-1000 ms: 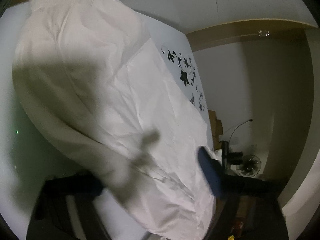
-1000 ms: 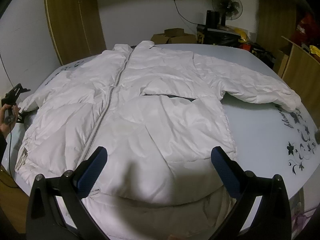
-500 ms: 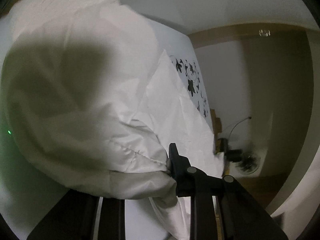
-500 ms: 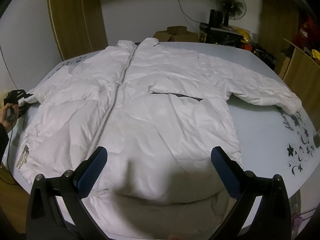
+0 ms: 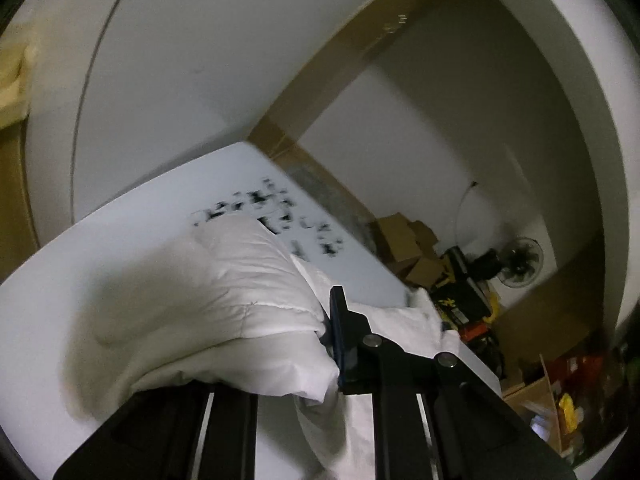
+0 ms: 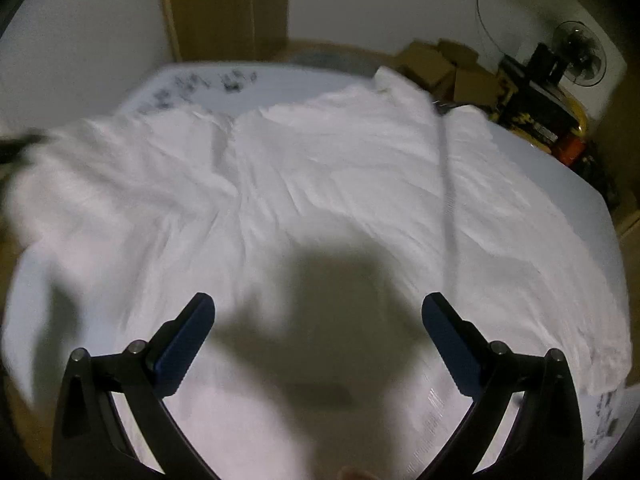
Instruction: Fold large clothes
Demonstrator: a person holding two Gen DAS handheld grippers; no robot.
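A dim room with pale walls and wood-coloured panelling holds a big white table (image 6: 560, 184) with rounded corners and a dark floral print near its edges, blurred in both views. Spread across nearly all of it is the white padded jacket (image 6: 320, 184), lying flat with its front up, collar toward the far side where the boxes are, and its zip (image 6: 448, 184) running as a grey line from the collar down toward the near edge. One sleeve (image 5: 224, 300) on the jacket's far-left side is lifted and bunched, hanging in a puffy fold above the table top. Behind the table a heap of cardboard boxes (image 6: 448, 64) sits on the floor against the wall, and beside them a small dark fan (image 6: 576, 60) stands among black and yellow clutter. The left gripper (image 5: 320, 344) is clamped on that bunched sleeve, its one visible blue-padded finger pressed into the fabric, the other hidden beneath the cloth. The right gripper (image 6: 318, 344) hovers over the jacket's lower body with its two blue pads spread wide and nothing between them, casting a broad shadow on the cloth just ahead of it
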